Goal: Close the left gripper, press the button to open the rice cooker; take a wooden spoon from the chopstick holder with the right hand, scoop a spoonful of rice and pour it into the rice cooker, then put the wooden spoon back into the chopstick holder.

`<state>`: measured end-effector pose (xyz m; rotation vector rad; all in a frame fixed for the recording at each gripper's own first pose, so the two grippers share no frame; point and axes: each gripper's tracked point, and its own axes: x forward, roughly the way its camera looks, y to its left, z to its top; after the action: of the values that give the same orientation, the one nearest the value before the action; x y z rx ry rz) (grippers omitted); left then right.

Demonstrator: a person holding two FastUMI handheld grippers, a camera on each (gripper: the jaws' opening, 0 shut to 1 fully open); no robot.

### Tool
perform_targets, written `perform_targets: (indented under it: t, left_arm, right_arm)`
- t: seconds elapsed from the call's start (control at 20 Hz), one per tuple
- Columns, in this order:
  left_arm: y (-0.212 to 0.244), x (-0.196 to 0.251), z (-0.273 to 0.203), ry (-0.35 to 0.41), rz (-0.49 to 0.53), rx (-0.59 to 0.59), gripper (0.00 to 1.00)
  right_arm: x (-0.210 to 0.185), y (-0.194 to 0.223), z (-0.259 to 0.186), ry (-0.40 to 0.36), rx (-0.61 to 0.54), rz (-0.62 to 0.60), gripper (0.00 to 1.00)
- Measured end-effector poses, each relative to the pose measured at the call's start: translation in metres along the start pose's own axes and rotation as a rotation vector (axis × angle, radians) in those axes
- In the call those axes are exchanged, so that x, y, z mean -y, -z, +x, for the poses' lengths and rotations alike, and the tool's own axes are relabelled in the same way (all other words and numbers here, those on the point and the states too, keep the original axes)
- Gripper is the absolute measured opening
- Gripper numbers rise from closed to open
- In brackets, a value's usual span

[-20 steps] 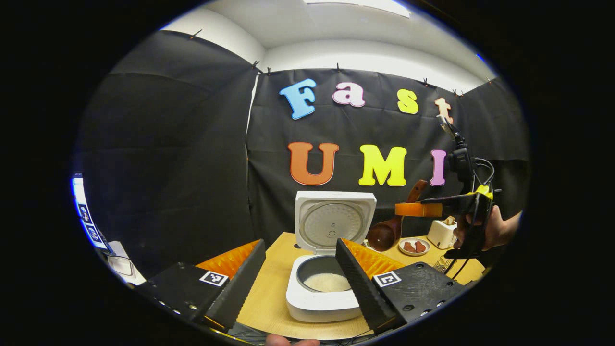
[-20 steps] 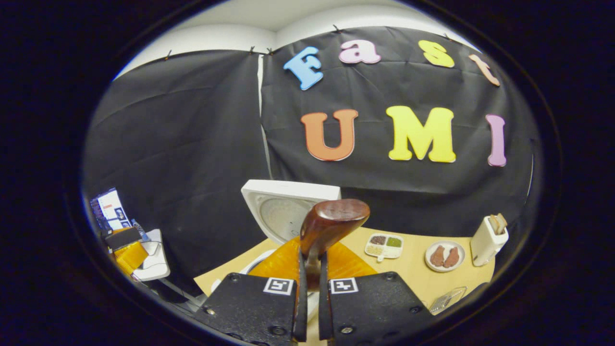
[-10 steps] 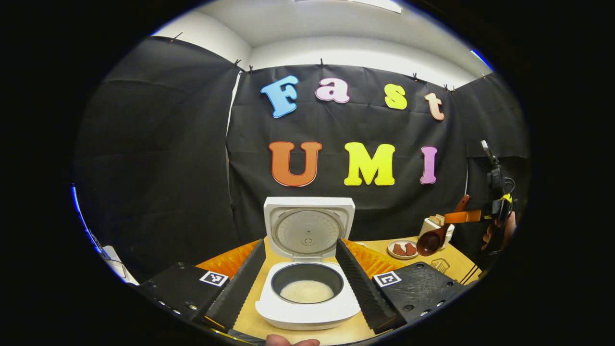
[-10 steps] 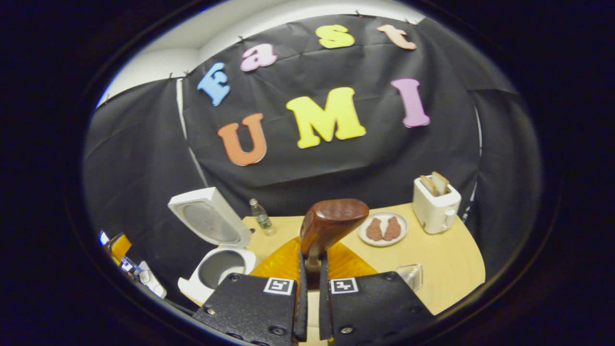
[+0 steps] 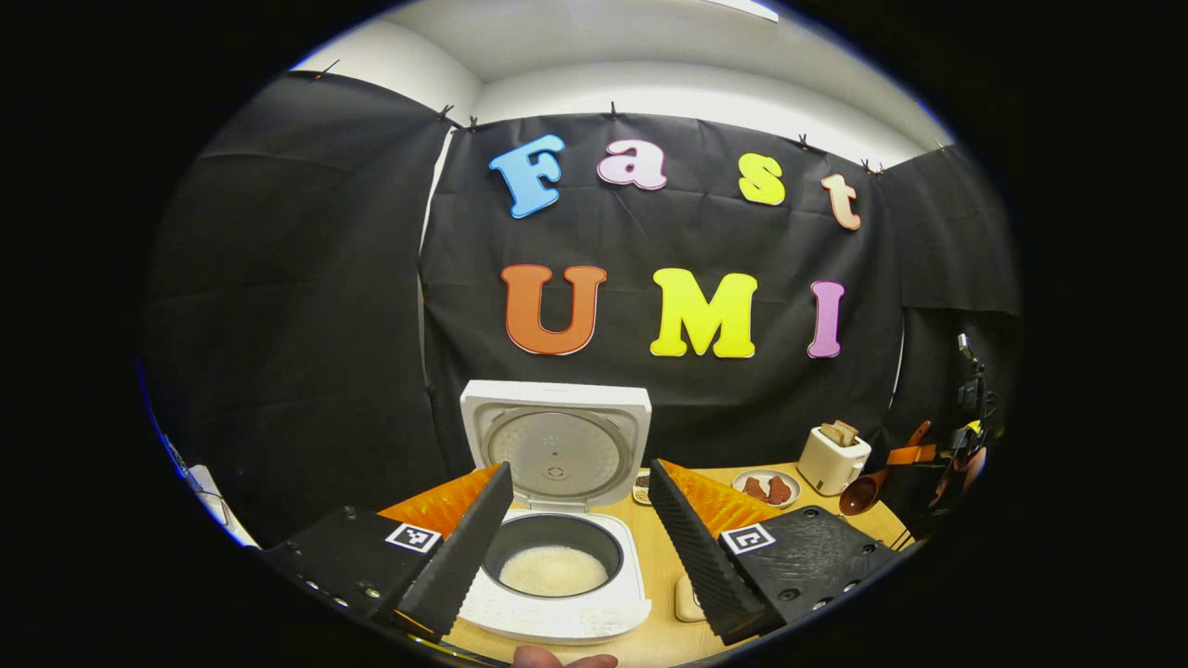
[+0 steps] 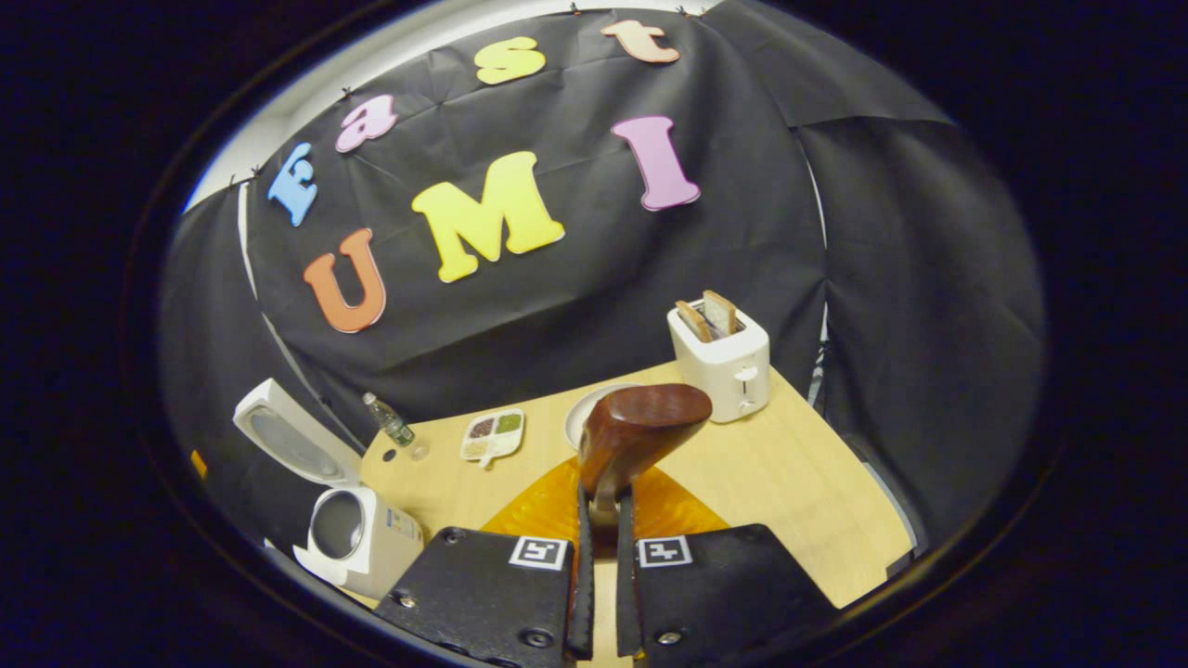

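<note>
The white rice cooker [image 5: 557, 594] stands open on the table, its lid [image 5: 555, 443] upright and white rice [image 5: 553, 568] in the pot. My left gripper [image 5: 580, 468] is open just in front of it, one finger on each side of the cooker, holding nothing. My right gripper [image 6: 601, 496] is shut on the handle of a dark wooden spoon [image 6: 640, 429], bowl end pointing away, above the table's middle. In the left gripper view that right gripper [image 5: 898, 455] hangs at the far right with the spoon [image 5: 863, 490] drooping beside the toaster. The cooker [image 6: 357, 538] lies low left in the right gripper view.
A white toaster [image 6: 722, 357] with bread stands at the table's far right. A plate [image 5: 766, 487] with two brown pieces, a small compartment dish [image 6: 492, 434] and a little bottle [image 6: 388, 422] sit along the back. The wooden table [image 6: 789, 492] ends close on the right.
My right gripper has carried the spoon rightward, away from the cooker and toward the toaster. The left gripper has shifted a little and stays open before the cooker.
</note>
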<state>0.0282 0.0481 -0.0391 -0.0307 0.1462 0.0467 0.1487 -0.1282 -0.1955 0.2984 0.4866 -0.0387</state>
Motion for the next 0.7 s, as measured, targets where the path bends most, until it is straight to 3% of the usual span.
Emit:
perform_targets:
  t: [0.35, 0.7]
  left_arm:
    - [0.0, 0.019, 0.007, 0.007, 0.043, -0.05, 0.94]
    - [-0.001, 0.017, 0.018, -0.023, 0.022, -0.082, 0.95]
  right_arm:
    - [0.037, 0.042, 0.048, 0.065, -0.055, -0.009, 0.14]
    - [0.053, 0.076, 0.084, 0.071, -0.088, -0.037, 0.14]
